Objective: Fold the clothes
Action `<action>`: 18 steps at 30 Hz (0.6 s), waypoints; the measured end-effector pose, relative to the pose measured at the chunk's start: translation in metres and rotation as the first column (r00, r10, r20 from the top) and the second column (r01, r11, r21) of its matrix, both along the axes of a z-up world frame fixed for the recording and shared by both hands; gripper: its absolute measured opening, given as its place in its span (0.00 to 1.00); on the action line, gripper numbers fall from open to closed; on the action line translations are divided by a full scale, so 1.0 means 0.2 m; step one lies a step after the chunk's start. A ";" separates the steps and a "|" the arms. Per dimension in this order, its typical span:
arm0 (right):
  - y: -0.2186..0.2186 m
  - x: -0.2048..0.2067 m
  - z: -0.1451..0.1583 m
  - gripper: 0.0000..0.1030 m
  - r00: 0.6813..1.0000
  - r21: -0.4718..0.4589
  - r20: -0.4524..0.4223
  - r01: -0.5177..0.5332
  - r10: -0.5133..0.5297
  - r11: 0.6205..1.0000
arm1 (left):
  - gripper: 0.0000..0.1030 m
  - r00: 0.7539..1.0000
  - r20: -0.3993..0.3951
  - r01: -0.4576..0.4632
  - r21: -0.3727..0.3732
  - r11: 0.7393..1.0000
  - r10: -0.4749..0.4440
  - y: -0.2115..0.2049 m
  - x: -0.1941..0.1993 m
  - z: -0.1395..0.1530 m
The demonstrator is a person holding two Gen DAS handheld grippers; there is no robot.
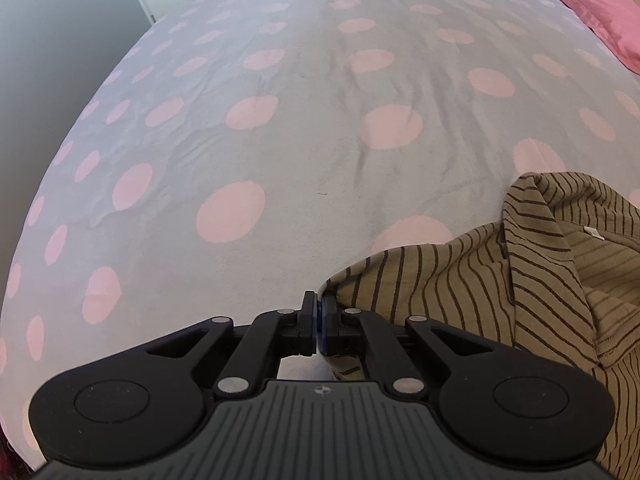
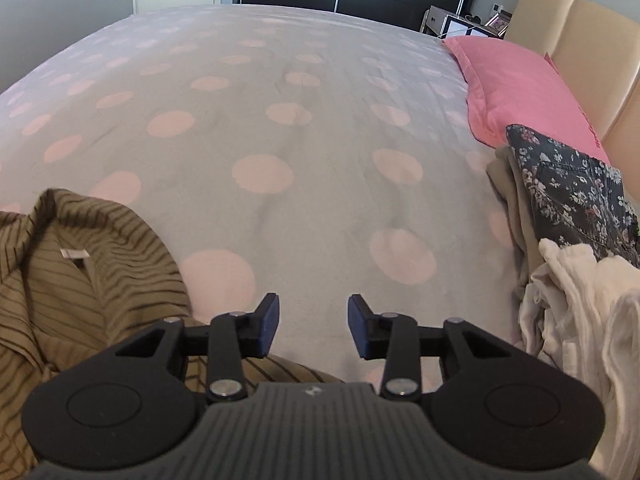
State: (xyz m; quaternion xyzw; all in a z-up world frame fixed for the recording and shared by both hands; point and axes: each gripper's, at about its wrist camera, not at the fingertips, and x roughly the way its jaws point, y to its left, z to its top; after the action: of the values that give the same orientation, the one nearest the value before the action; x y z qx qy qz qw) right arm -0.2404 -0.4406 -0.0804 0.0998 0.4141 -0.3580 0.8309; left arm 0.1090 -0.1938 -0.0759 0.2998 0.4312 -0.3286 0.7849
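The left gripper [image 1: 319,316] is clamped on an edge of the striped olive shirt [image 1: 500,272], which lies rumpled on the polka-dot bedspread [image 1: 280,152]. The right gripper [image 2: 313,326] stands apart, empty; best pinch the opposite edge, then spread it flat. No containers, only a clothes pile [image 2: 568,240] at right

Left tongs [image 1: 319,322] closed tight, pinching an edge of the olive striped shirt [image 1: 500,280]. Shirt crumpled at lower right on the bed [image 1: 280,152], collar up, small white label showing. Grey cover with pink dots, creased. Pink pillow [image 1: 592,4] at upper right corner.
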 end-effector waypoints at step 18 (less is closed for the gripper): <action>-0.15 -0.08 -0.08 0.47 0.992 0.178 0.060 0.096 -0.108 0.979 | 0.00 0.999 0.044 -0.008 -0.027 1.000 0.009 -0.02 -0.01 -0.02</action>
State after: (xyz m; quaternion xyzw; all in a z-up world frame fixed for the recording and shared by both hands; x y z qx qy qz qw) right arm -0.2562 -0.4702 -0.0956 0.2055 0.4091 -0.3587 0.8135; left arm 0.1068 -0.1969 -0.0795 0.2946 0.4108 -0.3243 0.7996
